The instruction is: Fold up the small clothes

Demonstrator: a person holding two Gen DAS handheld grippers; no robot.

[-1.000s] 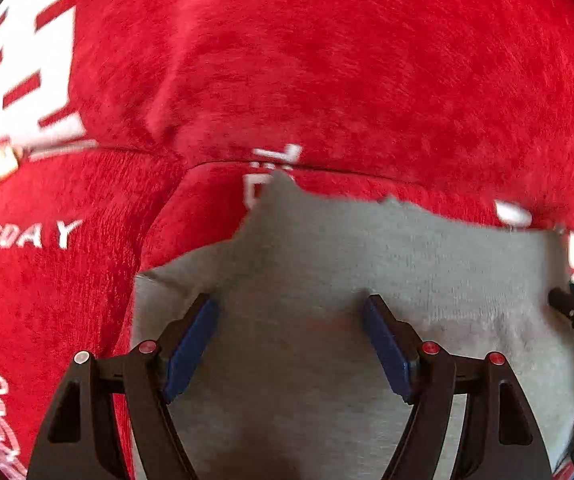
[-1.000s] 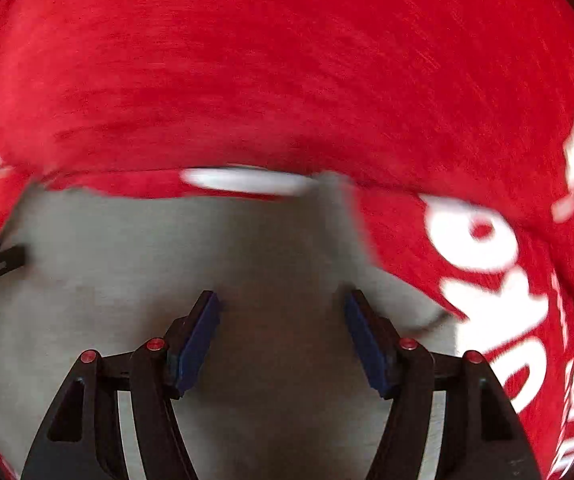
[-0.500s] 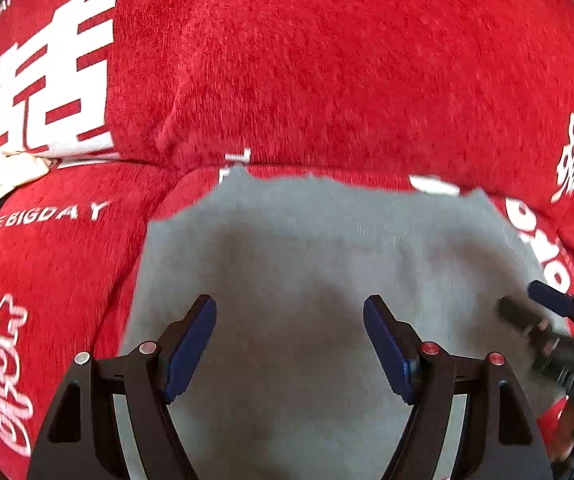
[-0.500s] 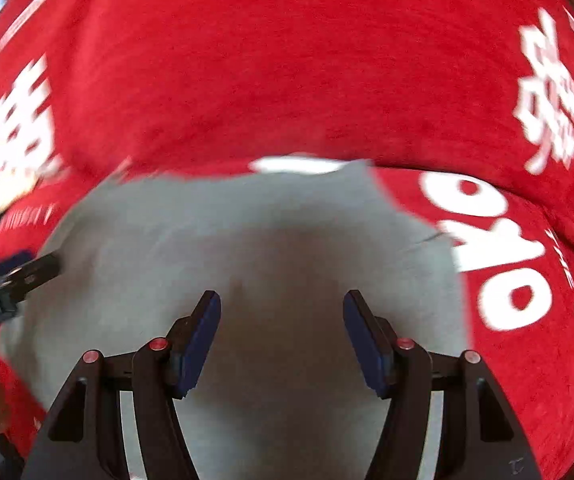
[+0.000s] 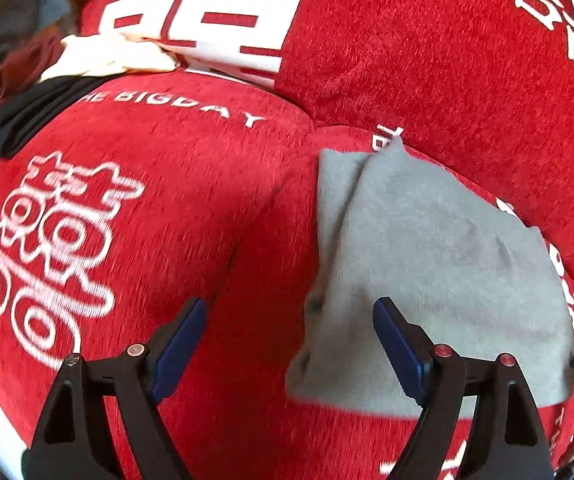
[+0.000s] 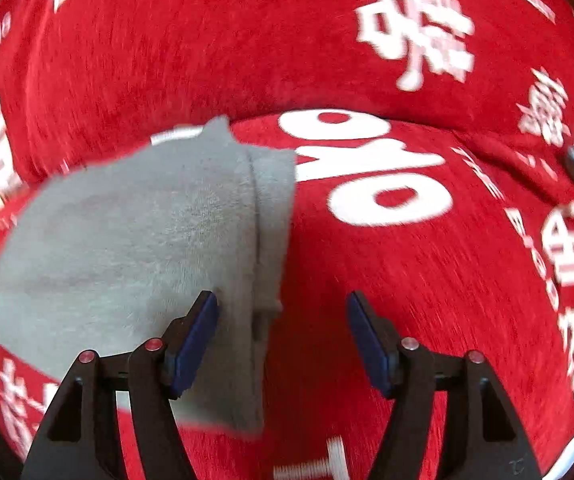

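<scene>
Left hand-held gripper (image 5: 289,344): fingers held wide apart, nothing gripped; poised over the left edge of the grey garment (image 5: 427,280).
Right hand-held gripper (image 6: 283,340): fingers spread, nothing gripped; poised over the garment's right edge.
Grey garment: laid folded and flat on the red sofa cover (image 5: 167,208).
Clothes pile (image 5: 47,80): seen well left of the garment.

Both views bright, warm daylight, saturated red. Strong fisheye bowing with dark vignette in the corners. Motion blur in both, worse in the right wrist view: white lettering on the red cover (image 6: 387,168) smears, grey garment (image 6: 127,248) edges go soft. Left wrist view sharper mid-frame, garment (image 5: 439,264) fuzzy. Soft shadows under the fingers (image 5: 395,344); no glare.
</scene>
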